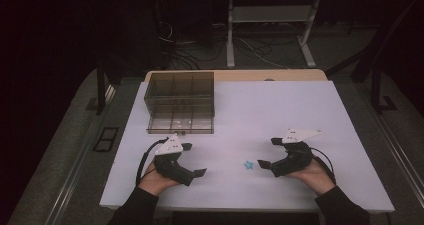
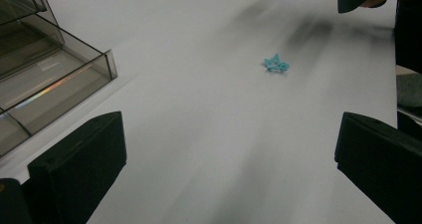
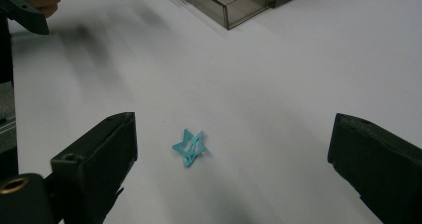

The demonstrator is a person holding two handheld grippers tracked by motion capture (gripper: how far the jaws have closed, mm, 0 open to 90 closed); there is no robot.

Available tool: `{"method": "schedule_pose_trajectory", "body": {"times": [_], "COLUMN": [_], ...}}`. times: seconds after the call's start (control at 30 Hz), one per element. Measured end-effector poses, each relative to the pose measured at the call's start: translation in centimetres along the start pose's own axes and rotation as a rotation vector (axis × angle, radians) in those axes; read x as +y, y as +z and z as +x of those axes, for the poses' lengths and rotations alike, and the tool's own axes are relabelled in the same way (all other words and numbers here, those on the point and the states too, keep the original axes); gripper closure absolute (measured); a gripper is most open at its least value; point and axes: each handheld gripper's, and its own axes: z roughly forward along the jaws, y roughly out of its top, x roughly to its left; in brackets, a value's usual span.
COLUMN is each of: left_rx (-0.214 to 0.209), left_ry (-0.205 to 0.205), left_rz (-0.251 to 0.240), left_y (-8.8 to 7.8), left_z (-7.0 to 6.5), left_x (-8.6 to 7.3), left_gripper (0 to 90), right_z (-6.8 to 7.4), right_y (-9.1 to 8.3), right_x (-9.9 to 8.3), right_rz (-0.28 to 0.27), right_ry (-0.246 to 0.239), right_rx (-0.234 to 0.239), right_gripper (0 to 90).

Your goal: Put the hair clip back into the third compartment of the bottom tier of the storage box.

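— Smoky, see-through plastic: is that a drawer box at the far left of the table?

— Yes, a tinted organiser with thin dividers splitting its top into compartments. Its lowest drawer is pulled out toward the near side, with a small handle on the front. From the high view and the left gripper view I see nothing lying in the drawer or the compartments, though the dark plastic makes the far cells hard to read.

— And the table itself?

— A flat, matte white board, smooth, with a strip of wood showing along its far edge.

— Where is the little blue thing?

— A turquoise star-shaped hair clip lies flat on the white surface near the near edge, right of centre, well apart from the drawer box. It sits just left of the right gripper, not touching it. In the right gripper view the clip is an open star outline with a slim bar inside; that bar runs slantwise, from nearer-left to farther-right in that view. In the left gripper view it shows farther off, small and slightly blurred.

— The grippers?

— Both are black, blocky-jawed, each topped with a pale triangular plate. The left gripper rests near the drawer's front, jaws spread wide, nothing between them. The right gripper's jaws are also spread wide and empty, the clip lying on the table ahead of them.
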Motion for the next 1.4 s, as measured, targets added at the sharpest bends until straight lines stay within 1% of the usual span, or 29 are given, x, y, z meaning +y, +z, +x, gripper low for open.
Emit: {"method": "schedule_pose_trajectory", "body": {"times": [0.1,0.13,0.33,0.73,0.9,1.03,1.1,1.17,1.2,1.3,1.37,1.4], "left_rx": [-0.001,-0.001,-0.001,-0.004,-0.004,-0.004,-0.003,-0.003,-0.002,-0.004,-0.004,-0.004], "left_ry": [0.007,0.007,0.001,0.003,0.005,0.004,0.005,-0.002,-0.002,0.004,0.007,0.004], "left_rz": [0.006,0.005,0.001,0.001,0.004,-0.005,-0.004,-0.007,-0.008,-0.002,-0.001,0.000], "left_y": [0.0,0.0,0.0,0.1,0.1,0.1,0.1,0.1,0.1,0.2,0.1,0.1], "left_z": [-0.1,-0.1,0.0,0.0,0.1,0.1,0.1,0.2,0.2,0.1,0.1,0.1], "left_x": [0.0,0.0,0.0,0.0,0.0,0.0,0.0,0.0,0.0,0.0,-0.1,0.0], "left_gripper": [0.0,0.0,0.0,0.0,0.0,0.0,0.0,0.0,0.0,0.0,0.0,0.0], "right_z": [0.1,0.1,0.2,0.5,0.6,0.6,0.6,0.6,0.6,0.7,0.7,0.7], "right_y": [0.3,0.4,0.8,1.8,2.4,2.8,3.3,3.4,3.7,3.9,3.9,3.8], "right_x": [0.1,0.1,0.3,0.7,1.0,1.3,1.5,1.6,1.7,1.6,1.5,1.5], "right_rz": [0.009,0.009,0.017,0.032,0.039,0.035,0.040,0.039,0.038,0.051,0.053,0.051], "right_ry": [-0.002,-0.009,-0.005,-0.019,-0.027,-0.021,-0.029,-0.030,-0.022,-0.031,-0.025,-0.013], "right_rx": [0.005,0.009,0.016,0.031,0.049,0.060,0.067,0.069,0.076,0.073,0.075,0.078], "right_gripper": [4.8,4.8,4.8,4.8,4.9,5.0,5.4,5.4,5.4,5.4,5.5,11.6]}}
